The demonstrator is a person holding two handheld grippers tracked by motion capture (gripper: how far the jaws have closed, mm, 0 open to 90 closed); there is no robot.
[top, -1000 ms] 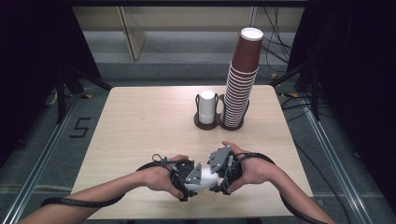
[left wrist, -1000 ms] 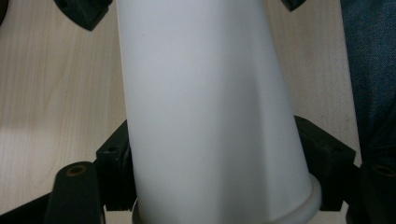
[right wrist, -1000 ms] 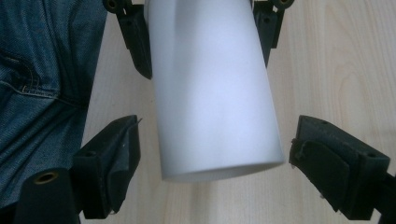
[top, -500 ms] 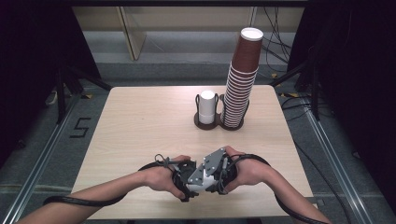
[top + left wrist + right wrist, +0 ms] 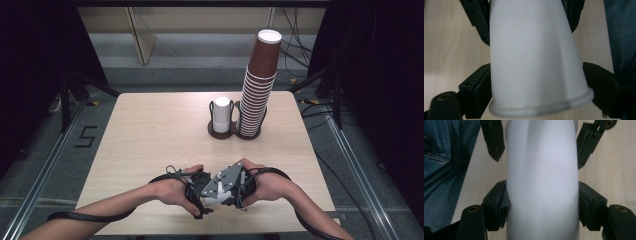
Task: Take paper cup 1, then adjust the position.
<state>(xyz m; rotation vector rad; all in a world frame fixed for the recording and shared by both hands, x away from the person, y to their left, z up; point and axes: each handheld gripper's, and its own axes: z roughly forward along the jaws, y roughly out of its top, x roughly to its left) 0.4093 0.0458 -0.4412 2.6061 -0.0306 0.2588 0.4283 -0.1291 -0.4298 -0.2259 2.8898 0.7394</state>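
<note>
Near the table's front edge, both hands hold a white paper cup [image 5: 216,201] level between the two grippers. My right gripper [image 5: 544,205] is shut on the cup [image 5: 541,177], and its left pad dents the wall; its jaws have just been closing. My left gripper [image 5: 536,82] has the cup [image 5: 534,55] near the rim between its jaws. Those jaws have just been opening, and the pads lie beside the wall without squeezing it. In the high view my left gripper [image 5: 207,196] and my right gripper [image 5: 222,195] meet tip to tip.
At the table's [image 5: 150,135] back middle stands a dark two-ring holder with a white cup [image 5: 221,114] and a tall stack of brown cups [image 5: 257,85]. The person's jeans [image 5: 444,170] are just off the near edge.
The right hand and its gripper have drawn slightly closer to the left one over the cup. Both hands otherwise stay in place.
</note>
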